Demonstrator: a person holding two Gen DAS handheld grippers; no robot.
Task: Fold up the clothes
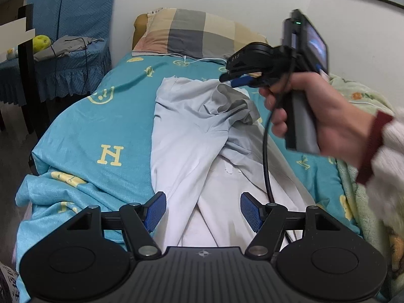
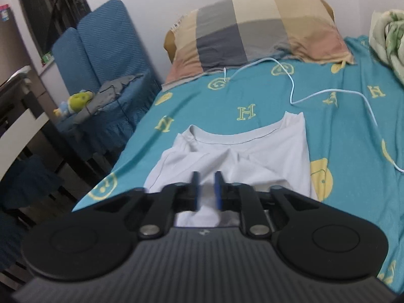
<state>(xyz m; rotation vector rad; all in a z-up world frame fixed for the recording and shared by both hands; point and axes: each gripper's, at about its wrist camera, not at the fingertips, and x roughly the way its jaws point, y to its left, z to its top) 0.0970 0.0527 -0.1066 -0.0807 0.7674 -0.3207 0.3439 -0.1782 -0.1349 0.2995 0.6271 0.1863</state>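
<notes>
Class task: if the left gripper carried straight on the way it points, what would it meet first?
Most likely the white shirt spread on the bed; the left gripper angles down toward it, though depth is uncertain.

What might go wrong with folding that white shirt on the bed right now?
The white shirt lies bunched, one grey-lined fold raised beside the right gripper, so it may crease unevenly. A charging cable lies near the collar and might snag. The left gripper holds nothing, so the hem could slide.
</notes>
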